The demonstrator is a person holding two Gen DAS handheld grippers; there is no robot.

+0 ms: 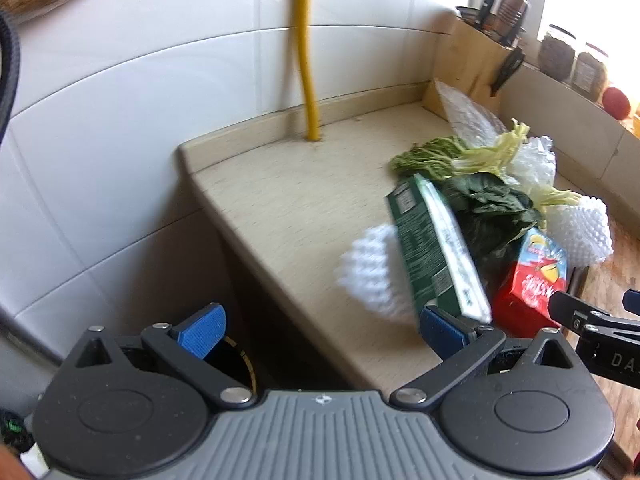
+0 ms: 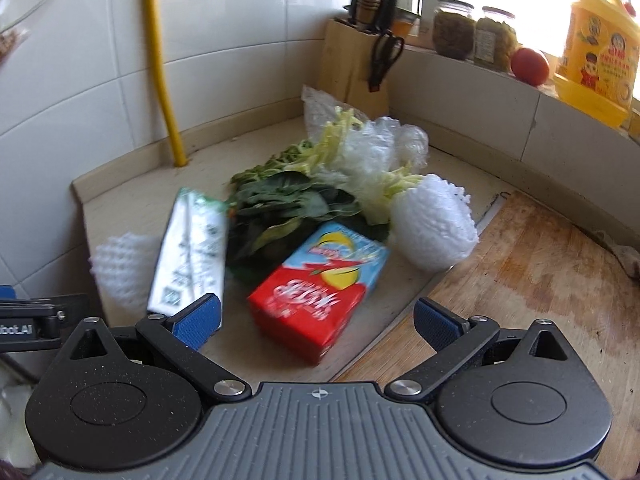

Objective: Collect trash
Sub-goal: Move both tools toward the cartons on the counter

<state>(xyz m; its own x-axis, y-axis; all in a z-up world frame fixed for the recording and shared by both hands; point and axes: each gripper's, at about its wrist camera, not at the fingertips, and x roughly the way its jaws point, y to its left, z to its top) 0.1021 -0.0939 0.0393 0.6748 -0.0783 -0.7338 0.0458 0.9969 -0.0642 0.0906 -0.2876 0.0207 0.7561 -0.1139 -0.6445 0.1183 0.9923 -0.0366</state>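
Observation:
On the beige counter (image 1: 304, 208) lies a pile of trash. A green and white carton (image 1: 432, 252) (image 2: 192, 252) stands tilted and blurred, its lower end beside the right finger of my left gripper (image 1: 322, 332), which is open and holds nothing. A white foam net (image 1: 372, 272) (image 2: 120, 272) sits behind the carton. The red and blue drink carton (image 2: 320, 292) (image 1: 528, 284) lies just ahead of my open right gripper (image 2: 316, 320), in line with the gap between its fingers. Leafy greens (image 2: 288, 204), crumpled clear plastic (image 2: 376, 148) and a second foam net (image 2: 432, 228) lie behind.
A wooden cutting board (image 2: 520, 280) lies at the right. A knife block (image 2: 352, 68) stands in the corner, with jars (image 2: 452, 32), a tomato (image 2: 530, 65) and a yellow bottle (image 2: 596, 52) on the sill. A yellow pipe (image 1: 308, 80) runs up the tiled wall. The counter's left edge drops off to a dark opening (image 1: 240, 360).

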